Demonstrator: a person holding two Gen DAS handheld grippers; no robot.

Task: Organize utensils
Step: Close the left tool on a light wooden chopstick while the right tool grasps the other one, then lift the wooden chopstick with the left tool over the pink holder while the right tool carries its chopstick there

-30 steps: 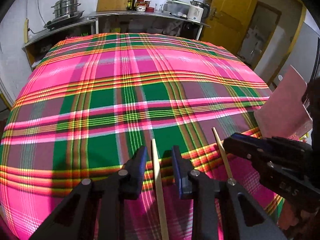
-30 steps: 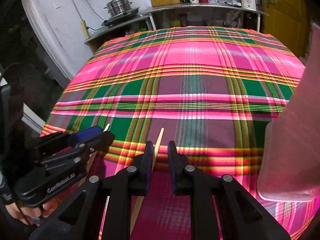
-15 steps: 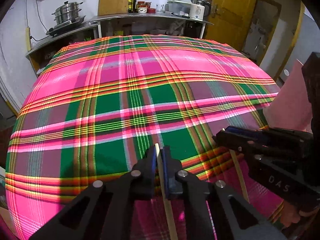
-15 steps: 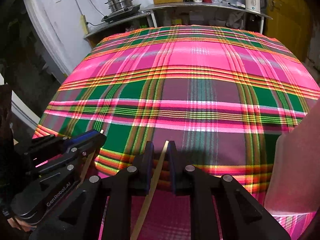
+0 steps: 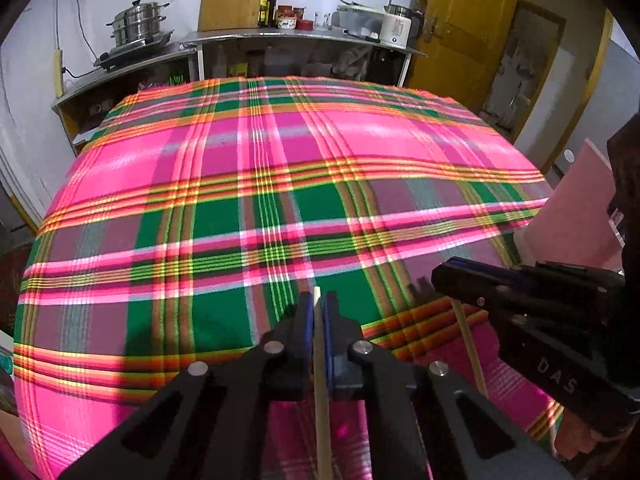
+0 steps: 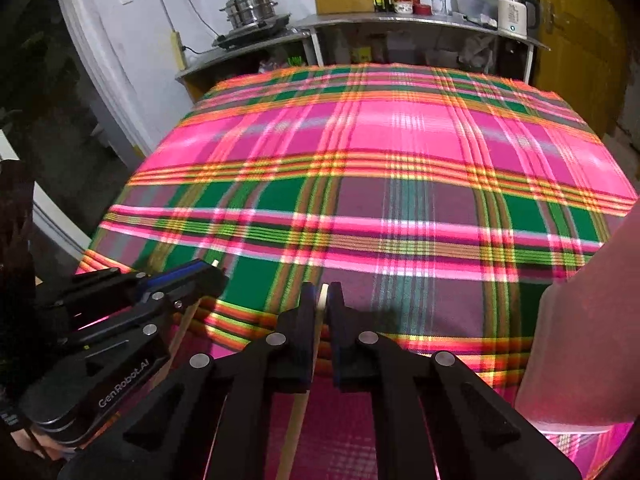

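**Two chopsticks gripped, one hold not yet sure**

Plaid cloth (image 5: 240, 208) in pink and green covers the table where a person works two hand-held grippers side by side. Nearest the lens, the left gripper (image 5: 317, 312) is clamped tight on a pale chopstick (image 5: 322, 400), its tip just clear of the pads. Beside it, the right gripper (image 6: 322, 304) is closing on a second chopstick (image 6: 296, 412), which runs aslant between the jaws and touches mainly one pad. That slant is the risk: a thin, smooth stick caught off-centre may pivot or slide out on lifting. A pink container (image 6: 580, 340) stands at the right edge, probably where the sticks belong; a swung stick could knock it. Beyond, a steamer pot (image 6: 250, 8) and kettle (image 6: 514, 10) sit on the counter. A second earlier, both jaws stood open around the sticks lying on the cloth.
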